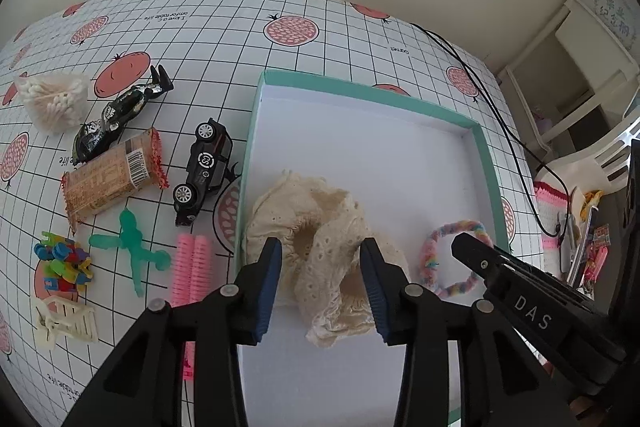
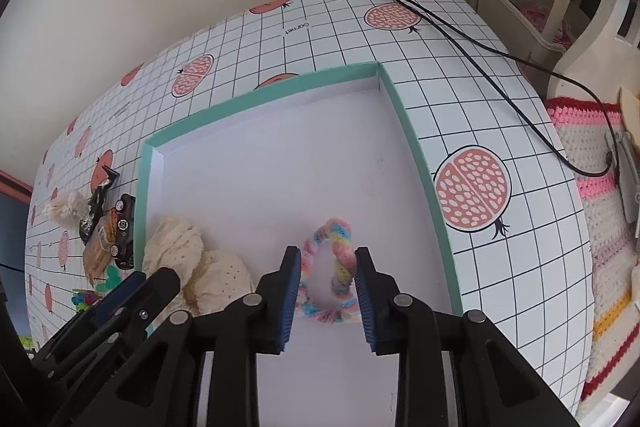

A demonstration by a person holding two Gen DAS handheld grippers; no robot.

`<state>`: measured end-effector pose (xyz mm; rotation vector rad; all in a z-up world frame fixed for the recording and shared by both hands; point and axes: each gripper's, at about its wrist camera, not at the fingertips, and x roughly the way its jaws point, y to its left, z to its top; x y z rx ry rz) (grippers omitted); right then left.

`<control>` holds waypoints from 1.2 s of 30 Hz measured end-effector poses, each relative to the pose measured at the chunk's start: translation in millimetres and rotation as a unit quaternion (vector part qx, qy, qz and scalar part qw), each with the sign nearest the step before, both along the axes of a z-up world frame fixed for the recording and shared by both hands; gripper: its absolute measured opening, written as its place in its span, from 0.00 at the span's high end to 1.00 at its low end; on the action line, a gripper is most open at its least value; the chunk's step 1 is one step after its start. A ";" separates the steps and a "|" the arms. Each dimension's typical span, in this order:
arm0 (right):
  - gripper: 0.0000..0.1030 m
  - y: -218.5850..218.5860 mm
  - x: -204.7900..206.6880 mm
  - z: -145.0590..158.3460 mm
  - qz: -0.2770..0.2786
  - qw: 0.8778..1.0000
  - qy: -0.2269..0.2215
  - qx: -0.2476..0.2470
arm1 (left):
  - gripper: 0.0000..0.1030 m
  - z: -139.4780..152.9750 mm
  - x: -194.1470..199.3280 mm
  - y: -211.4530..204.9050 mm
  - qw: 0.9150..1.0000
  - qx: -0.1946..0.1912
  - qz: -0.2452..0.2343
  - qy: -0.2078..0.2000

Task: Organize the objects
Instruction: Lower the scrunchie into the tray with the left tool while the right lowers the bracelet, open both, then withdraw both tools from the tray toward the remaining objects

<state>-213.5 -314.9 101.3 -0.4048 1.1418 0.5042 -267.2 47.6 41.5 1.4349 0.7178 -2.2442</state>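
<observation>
My left hand-held gripper (image 1: pixel 320 283) stands wide over the cream lace scrunchie (image 1: pixel 316 227), its pads either side of the fabric but not pinching it; the scrunchie lies inside the teal-rimmed box (image 1: pixel 486 163), against its wall at 9 o'clock. My right hand-held gripper (image 2: pixel 327 291) is narrower, its pads flanking the pastel rainbow hair tie (image 2: pixel 330 267); I cannot tell for sure whether they grip it or only touch it. That tie sits on the box floor just toward 3 o'clock of the scrunchie.

I judge both pieces are being set down here. To do it well, I should open fully and lift straight up, so no lace snags on a pad and drags out.

Out on the table (image 1: pixel 340 39), toward 9 o'clock of the box, wait the toy cars (image 1: pixel 204 167), snack packet (image 1: pixel 108 179), pink hair rollers (image 1: pixel 192 267), green figure (image 1: pixel 132 247) and cotton swabs (image 1: pixel 52 99).
</observation>
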 end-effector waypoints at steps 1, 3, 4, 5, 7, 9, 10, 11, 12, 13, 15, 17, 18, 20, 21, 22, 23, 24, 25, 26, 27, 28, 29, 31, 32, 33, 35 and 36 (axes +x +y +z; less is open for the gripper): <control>0.71 1.1 -1.2 2.9 0.007 1.000 -0.003 0.000 | 0.60 3.5 0.2 -0.2 1.000 0.000 -0.001 0.002; 0.71 2.7 -4.4 11.1 0.011 1.000 -0.008 0.005 | 0.60 13.6 1.8 -1.3 1.000 0.000 -0.001 0.011; 0.70 3.4 -6.3 16.0 0.013 1.000 -0.011 0.008 | 0.59 19.9 2.8 -2.0 1.000 -0.004 0.000 0.016; 0.71 4.1 -8.2 20.7 0.016 1.000 -0.014 0.010 | 0.59 26.4 3.8 -2.2 1.000 -0.011 0.000 0.021; 0.71 7.0 -12.6 30.5 0.025 0.999 -0.023 0.015 | 0.58 37.6 4.9 -2.5 0.999 -0.027 0.001 0.027; 0.71 9.9 -17.4 38.7 0.031 0.999 -0.032 0.017 | 0.56 46.3 6.1 -4.9 0.999 -0.043 0.007 0.030; 0.70 11.1 -19.3 41.7 0.034 0.999 -0.035 0.016 | 0.55 49.7 7.0 -6.1 0.998 -0.050 0.010 0.032; 0.70 12.0 -21.1 44.2 0.036 0.998 -0.038 0.017 | 0.53 53.0 9.9 -7.2 0.998 -0.056 0.013 0.032; 0.68 12.2 -22.2 45.7 0.038 0.998 -0.039 0.018 | 0.51 54.0 11.3 -8.1 0.997 -0.061 0.017 0.032; 0.65 12.4 -22.8 45.8 0.044 0.998 -0.040 0.019 | 0.50 53.9 12.1 -9.8 0.997 -0.065 0.021 0.029; 0.60 13.1 -23.1 42.9 0.051 0.998 -0.037 0.017 | 0.48 51.3 14.7 -14.2 0.997 -0.067 0.029 0.022; 0.54 14.0 -23.2 37.7 0.058 0.998 -0.037 0.012 | 0.45 46.2 15.7 -16.9 0.997 -0.070 0.038 0.012; 0.49 14.0 -23.0 35.1 0.060 0.997 -0.038 0.008 | 0.41 43.7 16.1 -18.8 0.996 -0.074 0.043 0.006; 0.39 13.9 -21.4 30.5 0.061 0.997 -0.042 0.004 | 0.39 39.3 18.5 -21.8 0.995 -0.084 0.056 -0.005; 0.36 13.5 -19.7 28.5 0.061 0.997 -0.042 0.002 | 0.39 37.3 20.2 -23.7 0.994 -0.086 0.063 -0.008; 0.35 13.0 -18.2 26.1 0.060 0.997 -0.041 0.000 | 0.37 35.1 21.3 -26.0 0.994 -0.088 0.069 -0.012; 0.35 12.4 -16.8 23.7 0.061 0.997 -0.039 -0.002 | 0.35 32.7 22.2 -28.0 0.993 -0.090 0.076 -0.017; 0.32 12.1 -15.5 21.4 0.060 0.997 -0.037 -0.002 | 0.29 30.7 23.3 -30.4 0.992 -0.091 0.082 -0.020; 0.30 11.7 -14.2 19.2 0.063 0.997 -0.036 -0.001 | 0.25 29.0 24.6 -32.2 0.992 -0.093 0.086 -0.022; 0.29 11.1 -13.4 17.2 0.063 0.997 -0.034 -0.001 | 0.25 27.5 25.7 -33.7 0.991 -0.094 0.090 -0.024; 0.27 10.7 -13.0 15.6 0.062 0.997 -0.033 -0.001 | 0.25 26.1 26.6 -35.0 0.991 -0.096 0.094 -0.026; 0.24 10.7 -12.6 14.4 0.066 0.997 -0.034 0.000 | 0.23 25.2 27.5 -36.2 0.990 -0.098 0.097 -0.027; 0.22 10.6 -12.2 13.1 0.067 0.997 -0.033 0.000 | 0.20 24.3 27.7 -37.1 0.989 -0.102 0.100 -0.027; 0.17 11.0 -12.7 11.1 0.070 0.997 -0.030 0.001 | 0.15 23.2 28.5 -38.0 0.987 -0.112 0.108 -0.032; 0.16 11.3 -13.0 10.1 0.074 0.997 -0.030 0.002 | 0.15 22.6 29.0 -38.5 0.986 -0.117 0.111 -0.033; 0.16 12.0 -13.3 9.2 0.076 0.997 -0.030 0.001 | 0.15 22.0 29.5 -39.3 0.986 -0.119 0.113 -0.034; 0.13 13.2 -14.1 7.9 0.080 0.996 -0.033 -0.002 | 0.15 20.9 30.6 -40.8 0.985 -0.120 0.116 -0.033; 0.07 13.7 -14.5 7.4 0.083 0.996 -0.035 -0.003 | 0.14 20.4 31.5 -41.3 0.985 -0.122 0.119 -0.032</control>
